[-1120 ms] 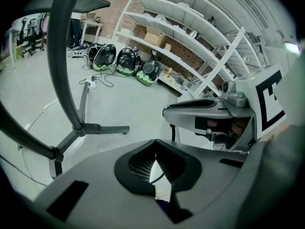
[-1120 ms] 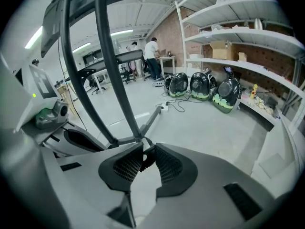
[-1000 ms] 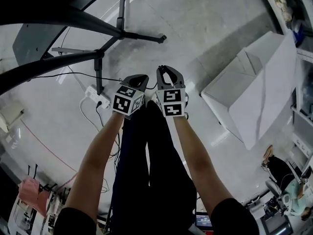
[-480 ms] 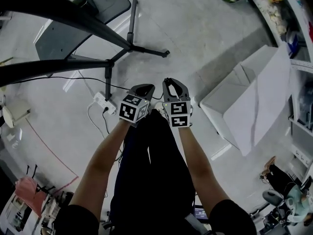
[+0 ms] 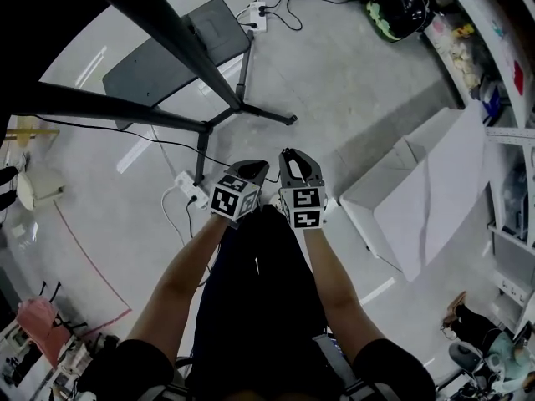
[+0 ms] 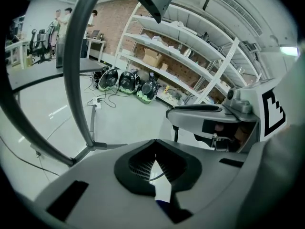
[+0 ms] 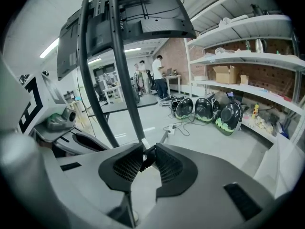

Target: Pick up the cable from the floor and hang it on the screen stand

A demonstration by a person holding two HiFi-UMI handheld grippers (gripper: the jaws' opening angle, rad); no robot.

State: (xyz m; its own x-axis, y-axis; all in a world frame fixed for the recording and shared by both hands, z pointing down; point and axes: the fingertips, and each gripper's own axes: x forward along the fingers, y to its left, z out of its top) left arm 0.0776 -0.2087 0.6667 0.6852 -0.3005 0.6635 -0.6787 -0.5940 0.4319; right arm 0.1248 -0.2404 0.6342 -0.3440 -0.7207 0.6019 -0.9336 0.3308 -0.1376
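Observation:
A thin black cable (image 5: 125,134) runs over the floor from the left toward my grippers. My right gripper (image 5: 297,159) is shut on a black piece of it (image 7: 146,159), pinched between the ribbed pads. Close beside it on the left, my left gripper (image 5: 252,170) has its tips touching; a thin line of cable (image 6: 159,175) shows through the gap behind them. The black screen stand (image 5: 205,65) rises at the upper left over its flat base (image 5: 167,53). In the right gripper view its poles (image 7: 125,80) and the screen (image 7: 128,18) stand straight ahead.
A white power strip (image 5: 191,189) lies by a stand leg. A big white box (image 5: 426,190) sits on the floor to the right. Helmets (image 5: 397,7) and a shelf rack (image 7: 248,46) line the far wall. People stand far off.
The floor has dropped farther away and more of the stand's base has come into view. Both grippers stay side by side, their jaws as before.

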